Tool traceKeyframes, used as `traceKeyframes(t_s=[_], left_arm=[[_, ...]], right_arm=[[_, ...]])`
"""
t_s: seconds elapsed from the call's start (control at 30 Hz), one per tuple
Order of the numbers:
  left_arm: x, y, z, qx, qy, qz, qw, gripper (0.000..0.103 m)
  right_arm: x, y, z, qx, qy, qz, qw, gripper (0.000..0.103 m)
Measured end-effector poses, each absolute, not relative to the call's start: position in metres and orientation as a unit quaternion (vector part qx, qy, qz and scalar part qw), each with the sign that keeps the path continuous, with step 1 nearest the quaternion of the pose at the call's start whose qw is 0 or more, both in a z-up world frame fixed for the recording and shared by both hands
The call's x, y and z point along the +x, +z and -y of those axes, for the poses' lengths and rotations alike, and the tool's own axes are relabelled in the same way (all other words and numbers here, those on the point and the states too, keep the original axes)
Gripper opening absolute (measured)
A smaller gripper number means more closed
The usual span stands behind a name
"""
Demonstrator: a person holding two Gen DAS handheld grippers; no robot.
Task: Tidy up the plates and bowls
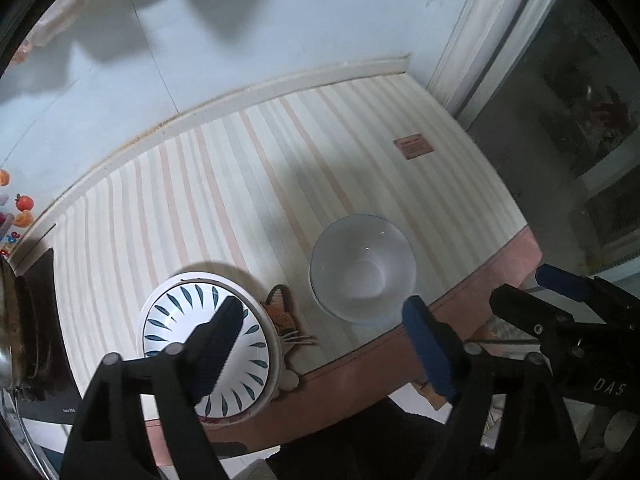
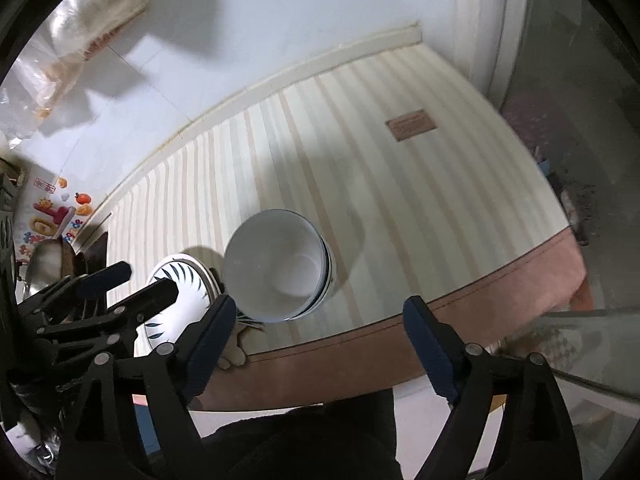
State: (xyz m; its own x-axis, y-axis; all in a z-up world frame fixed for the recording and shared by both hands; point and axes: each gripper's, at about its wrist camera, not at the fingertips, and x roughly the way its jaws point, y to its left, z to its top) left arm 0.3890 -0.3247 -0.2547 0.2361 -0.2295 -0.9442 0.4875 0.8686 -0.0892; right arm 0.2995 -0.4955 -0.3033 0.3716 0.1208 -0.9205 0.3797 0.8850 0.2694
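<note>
Left wrist view first: the left hand-held gripper (image 1: 324, 332) is spread wide with nothing between its fingers, hanging above the near edge of the surface (image 1: 256, 184), which has a striped cream-and-peach cloth with a pink border. Under its left finger there's a stack of plates (image 1: 208, 344), white with dark blue leaf strokes fanning around the well. Just right of that sits a stack of bowls (image 1: 362, 268), plain white inside, upright, near the front edge. The two stacks are near each other but don't touch; a little cat-shaped coaster (image 1: 284, 312) pokes out between them. Farther back on the cloth there's a small brown label patch (image 1: 414, 146). Off to the right the other tool, the right hand-held gripper (image 1: 528, 292), shows up with its blue-tipped fingers apart too.

Right wrist view: the right hand-held gripper (image 2: 316, 328) is also wide and empty, sitting over the front edge. The bowls (image 2: 280, 266) are right ahead of it, closer to its left finger, and here a dark blue line shows on their outer wall. The plates (image 2: 176, 296) are left of the bowls, partly hidden behind the left hand-held gripper (image 2: 128, 282), which hangs above them with its fingers apart. A metal pot (image 2: 46, 266) sits at the far left edge.
</note>
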Motion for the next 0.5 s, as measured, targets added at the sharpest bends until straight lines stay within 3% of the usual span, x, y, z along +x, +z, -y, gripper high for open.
traceKeyframes(t_s=[0.1, 0.2, 0.5], left_arm=[[0.380, -0.240, 0.319, 0.111, -0.231, -0.559, 0.789, 0.086], [0.372, -0.228, 0.309, 0.100, -0.232, -0.551, 0.795, 0.095], [0.354, -0.204, 0.284, 0.083, -0.228, -0.536, 0.809, 0.096]], right_arm=[[0.284, -0.283, 0.487, 0.219, -0.088, -0.543, 0.806, 0.092], [0.271, -0.260, 0.476, 0.206, -0.096, -0.526, 0.820, 0.093], [0.239, -0.205, 0.455, 0.179, -0.114, -0.488, 0.847, 0.095]])
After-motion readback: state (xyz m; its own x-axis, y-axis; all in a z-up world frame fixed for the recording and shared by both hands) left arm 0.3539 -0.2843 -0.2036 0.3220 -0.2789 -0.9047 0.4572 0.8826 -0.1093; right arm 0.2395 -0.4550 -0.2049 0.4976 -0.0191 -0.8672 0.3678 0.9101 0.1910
